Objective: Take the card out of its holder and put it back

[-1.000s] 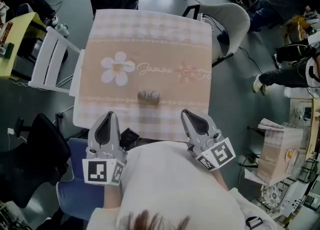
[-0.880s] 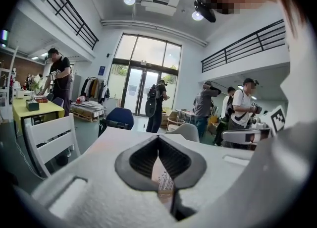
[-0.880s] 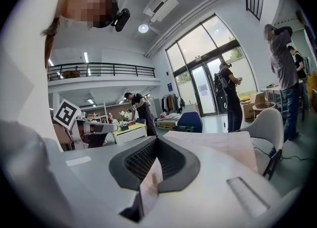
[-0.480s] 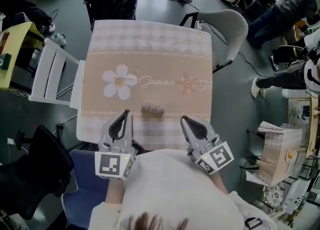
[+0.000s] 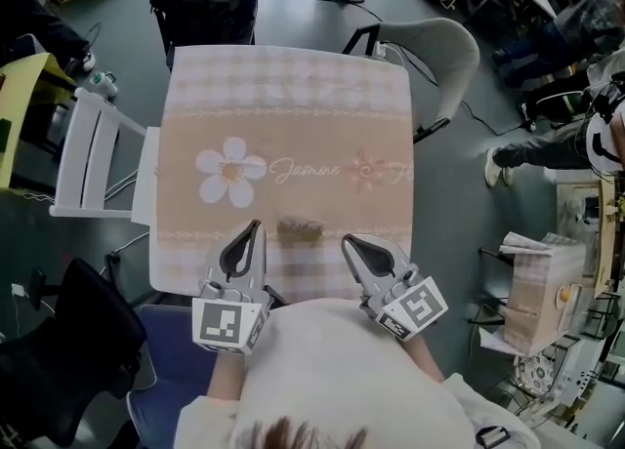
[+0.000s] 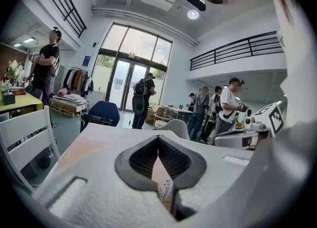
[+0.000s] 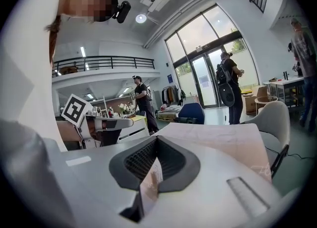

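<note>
A small brownish card holder (image 5: 299, 229) stands on the beige flower-print tablecloth (image 5: 293, 105), near the table's front edge. I cannot make out the card itself from above. My left gripper (image 5: 256, 227) hovers just left of the holder, jaws closed tip to tip with nothing between them. My right gripper (image 5: 345, 240) is just right of it, also shut and empty. In the left gripper view the holder (image 6: 166, 191) shows through the gap behind the closed left gripper (image 6: 158, 138). The right gripper view shows the holder (image 7: 150, 181) the same way behind the right gripper (image 7: 157, 139).
A white chair (image 5: 86, 154) stands at the table's left side, a grey shell chair (image 5: 445, 47) at the far right corner and a dark chair (image 5: 203, 6) at the far end. People stand around the room beyond the table.
My left gripper has moved forward and to the right, close to the holder. The right gripper has edged slightly left toward it. The holder itself has stayed in place on the cloth.
</note>
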A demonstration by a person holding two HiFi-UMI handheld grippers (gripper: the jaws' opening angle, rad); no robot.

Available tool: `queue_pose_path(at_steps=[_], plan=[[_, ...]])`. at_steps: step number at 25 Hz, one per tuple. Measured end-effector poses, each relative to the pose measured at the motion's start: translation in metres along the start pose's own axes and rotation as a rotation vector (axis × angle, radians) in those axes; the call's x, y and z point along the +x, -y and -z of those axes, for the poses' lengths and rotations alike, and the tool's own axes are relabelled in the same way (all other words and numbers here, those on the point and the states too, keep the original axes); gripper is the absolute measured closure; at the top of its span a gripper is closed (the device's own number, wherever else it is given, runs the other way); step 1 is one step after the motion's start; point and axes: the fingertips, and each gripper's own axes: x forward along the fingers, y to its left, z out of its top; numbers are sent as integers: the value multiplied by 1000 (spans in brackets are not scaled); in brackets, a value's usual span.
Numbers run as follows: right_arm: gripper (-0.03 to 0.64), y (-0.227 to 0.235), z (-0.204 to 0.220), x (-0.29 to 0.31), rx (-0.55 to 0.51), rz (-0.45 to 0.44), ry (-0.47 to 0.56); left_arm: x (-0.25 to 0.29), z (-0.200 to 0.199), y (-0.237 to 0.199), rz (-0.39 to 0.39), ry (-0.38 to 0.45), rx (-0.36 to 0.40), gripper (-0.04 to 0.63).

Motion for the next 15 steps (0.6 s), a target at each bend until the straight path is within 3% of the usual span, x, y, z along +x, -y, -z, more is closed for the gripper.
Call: queue_pose_path(at_steps=[3, 5, 8, 15], plan=[[613, 2, 4, 7, -53, -36, -15, 4, 2, 2, 8, 3, -10, 589], [554, 8, 10, 16, -105, -52, -47, 6, 4, 3, 9, 4, -14, 589], [529, 16, 26, 31, -180, -98, -102, 8, 5, 5, -1, 10, -23, 589], [500, 19, 65, 60, -200, -257, -190, 5, 3, 8, -23, 25, -44, 589]])
